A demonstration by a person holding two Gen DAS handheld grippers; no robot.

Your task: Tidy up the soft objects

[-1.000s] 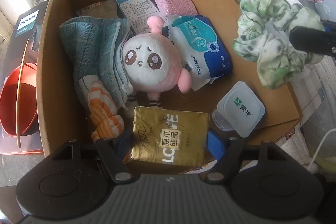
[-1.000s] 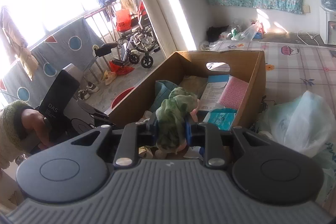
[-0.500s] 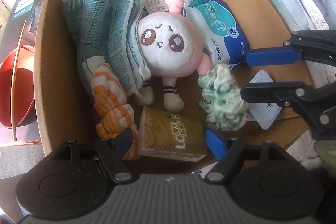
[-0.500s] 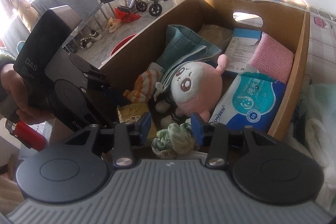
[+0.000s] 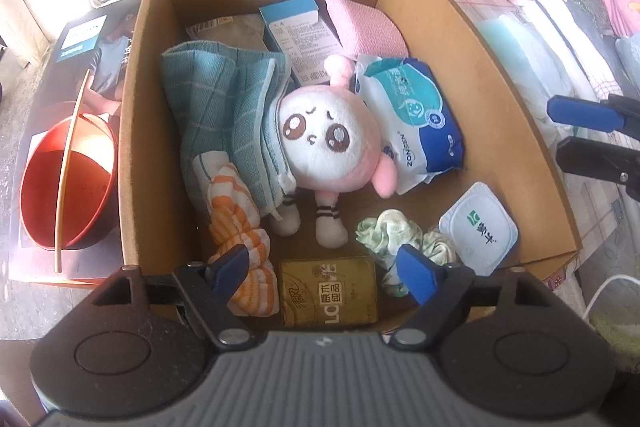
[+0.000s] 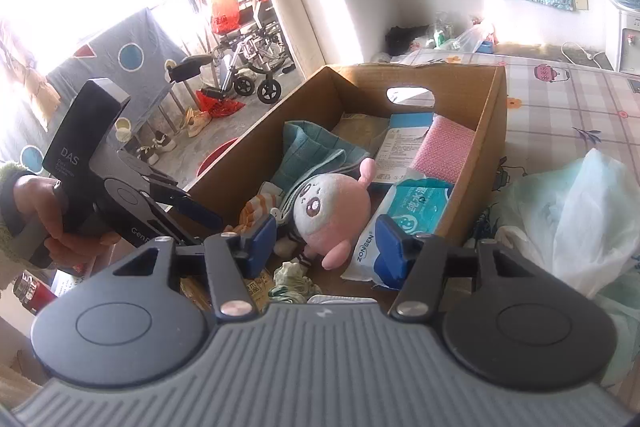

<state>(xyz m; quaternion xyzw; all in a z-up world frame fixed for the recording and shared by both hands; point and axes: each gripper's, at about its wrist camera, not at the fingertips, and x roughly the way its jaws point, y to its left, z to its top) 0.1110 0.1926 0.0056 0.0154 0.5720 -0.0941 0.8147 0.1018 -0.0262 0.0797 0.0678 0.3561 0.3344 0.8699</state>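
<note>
A green-and-white scrunchie point(image 5: 394, 235) lies loose on the floor of the cardboard box point(image 5: 452, 39), between the pink plush doll's point(image 5: 332, 143) feet and a white lidded cup point(image 5: 478, 227). My right gripper point(image 6: 326, 239) hovers at the box's near right rim, jaws opening, nothing between them; the scrunchie point(image 6: 294, 277) lies below it. From the left wrist view the right gripper point(image 5: 568, 135) shows at the right edge. My left gripper point(image 5: 322, 267) points down into the box, jaws opening, above a gold tissue pack point(image 5: 328, 297) its pads do not touch.
Also in the box are a teal towel point(image 5: 224, 107), an orange-striped cloth point(image 5: 240, 227), a blue wipes pack point(image 5: 416, 115), a pink sponge point(image 5: 364, 23) and a blue-white carton point(image 5: 300, 35). A red basin point(image 5: 64, 179) stands left of the box. A plastic bag point(image 6: 568, 211) lies on the right.
The right gripper carried the scrunchie into the box, let it go, and drew back to the right. The left jaws spread wider off the gold tissue pack.
</note>
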